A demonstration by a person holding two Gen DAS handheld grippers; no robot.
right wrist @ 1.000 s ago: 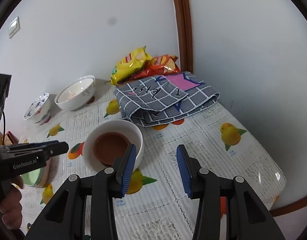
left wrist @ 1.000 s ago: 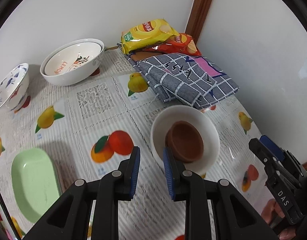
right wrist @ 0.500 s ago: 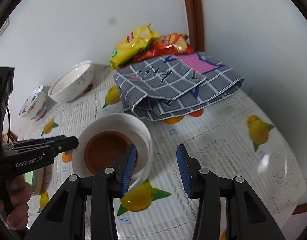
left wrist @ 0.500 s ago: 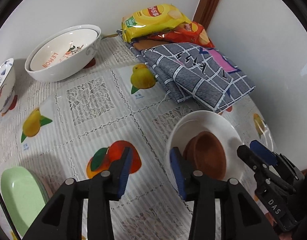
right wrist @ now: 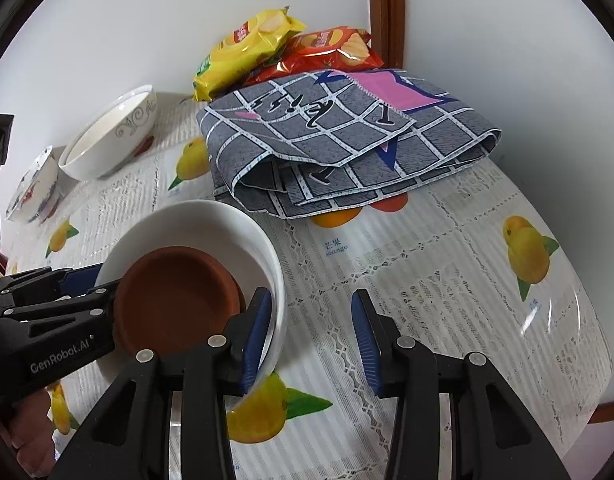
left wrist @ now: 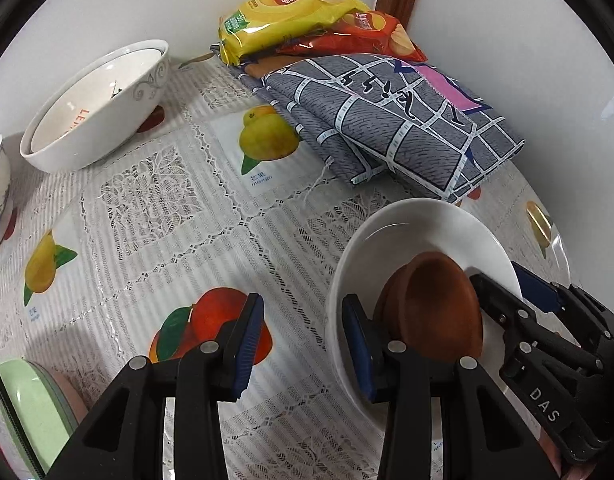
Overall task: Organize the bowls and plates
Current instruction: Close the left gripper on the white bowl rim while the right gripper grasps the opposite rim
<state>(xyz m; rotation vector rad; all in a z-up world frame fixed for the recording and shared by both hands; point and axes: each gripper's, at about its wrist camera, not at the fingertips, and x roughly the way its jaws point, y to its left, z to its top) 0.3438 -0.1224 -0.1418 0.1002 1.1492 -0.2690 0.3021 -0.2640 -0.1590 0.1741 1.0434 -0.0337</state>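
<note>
Two chip bags (left wrist: 291, 8) and one folded cloth (left wrist: 391, 120) lie on the bench (left wrist: 155, 216). One white bowl (right wrist: 211, 220) near its middle holds two stacked brown saucers (right wrist: 175, 300). Left gripper (left wrist: 303, 344) and right gripper (right wrist: 311, 336) straddle its rim, fingers apart, not gripping.

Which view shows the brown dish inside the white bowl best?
The right wrist view: the brown dish shows its whole round inside, lying in the white bowl. The left wrist view shows it foreshortened and partly hidden.
</note>
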